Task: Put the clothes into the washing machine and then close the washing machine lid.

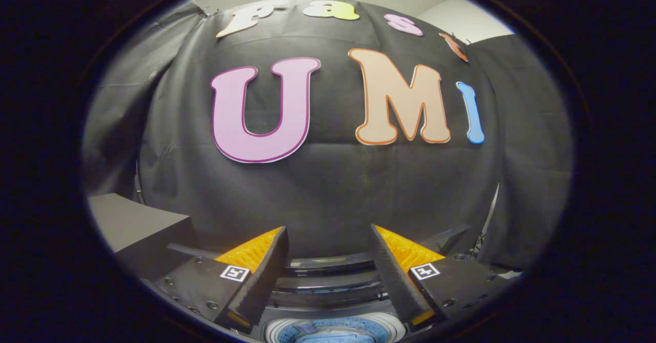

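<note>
My gripper (328,233) stands open, its two fingers (266,276) spread wide with nothing between them. Below and between the fingers I see the round mouth of the washing machine (333,330), a pale rim with something blue inside the drum; I cannot tell whether that is cloth. Just beyond the opening, dark curved bands (328,276) run across between the fingers, which look like the raised lid or the rear panel of the machine. The gripper hangs above the machine's opening and points toward the booth wall.
The black cloth wall (328,194) hangs close behind the machine. A grey box-like block (133,225) stands beside the machine, outside the left finger. A thin stand leg (489,215) shows beyond the right finger.
</note>
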Available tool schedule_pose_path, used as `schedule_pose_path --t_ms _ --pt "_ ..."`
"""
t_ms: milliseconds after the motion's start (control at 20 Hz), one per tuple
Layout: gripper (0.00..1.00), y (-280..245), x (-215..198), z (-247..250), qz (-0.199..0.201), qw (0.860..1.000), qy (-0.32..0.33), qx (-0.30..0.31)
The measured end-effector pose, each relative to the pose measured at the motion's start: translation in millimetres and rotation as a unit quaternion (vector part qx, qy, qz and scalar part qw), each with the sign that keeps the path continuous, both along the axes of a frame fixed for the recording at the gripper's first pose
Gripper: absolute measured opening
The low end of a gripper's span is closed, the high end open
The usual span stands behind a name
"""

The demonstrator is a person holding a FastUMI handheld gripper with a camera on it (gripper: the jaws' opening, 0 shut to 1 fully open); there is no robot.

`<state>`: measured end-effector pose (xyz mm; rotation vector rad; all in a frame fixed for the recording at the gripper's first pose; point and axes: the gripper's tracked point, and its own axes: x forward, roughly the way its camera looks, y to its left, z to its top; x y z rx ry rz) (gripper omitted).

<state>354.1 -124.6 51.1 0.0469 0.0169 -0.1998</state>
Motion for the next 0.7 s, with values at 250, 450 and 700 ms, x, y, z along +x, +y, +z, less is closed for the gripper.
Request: schedule_pose_path --t_ms 250,450,700 --pt "0.98 -0.1 -5.1 -1.2 0.000 1.000 -0.011 0.000" --pt "0.98 0.4 -9.5 -1.6 -0.002 1.000 -0.017 0.001" --pt "0.98 0.9 -15.0 -3.5 -0.002 1.000 -0.013 -0.002"
